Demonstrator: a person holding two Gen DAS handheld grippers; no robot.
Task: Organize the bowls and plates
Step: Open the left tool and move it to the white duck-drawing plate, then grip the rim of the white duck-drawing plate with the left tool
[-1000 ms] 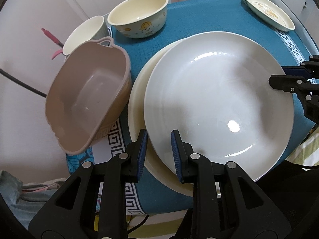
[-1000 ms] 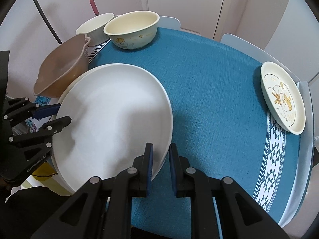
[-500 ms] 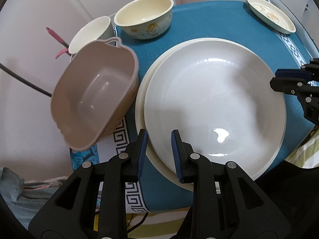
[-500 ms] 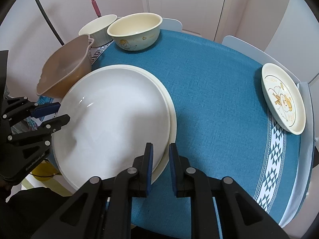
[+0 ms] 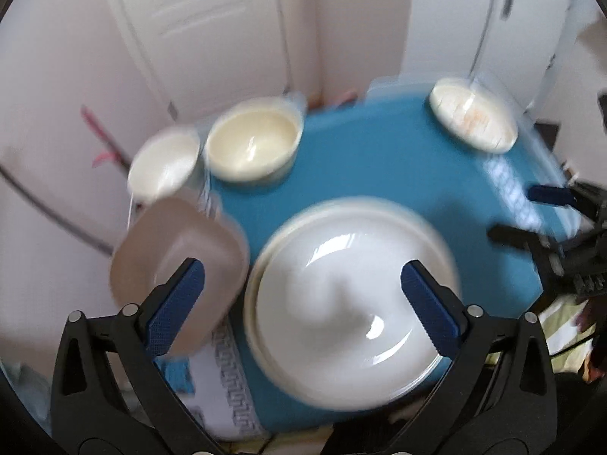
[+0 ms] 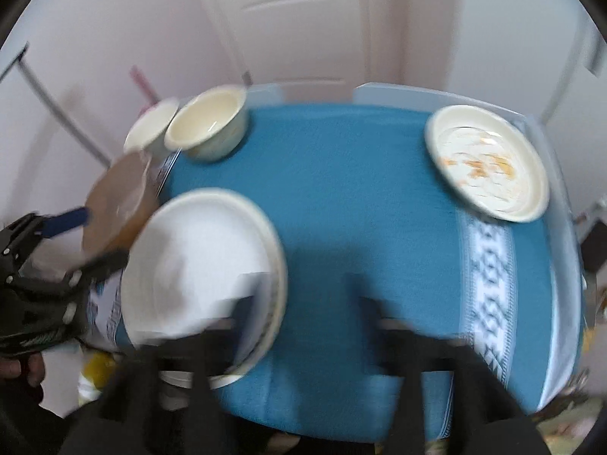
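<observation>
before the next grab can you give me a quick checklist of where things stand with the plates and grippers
1. White plate seated on the cream plate beneath: ok, stacked, slightly off centre.
2. Left gripper free of the plates: ok, fingers spread wide, holding nothing.
3. Right gripper free: ok, looks open, though heavily blurred.
4. Printed plate not yet stacked: ok, sits alone at the far right of the table.
5. Brown basin stable: not ok, it hangs over the table edge.
6. Cameras steady: not ok, both views are motion blurred.
</observation>
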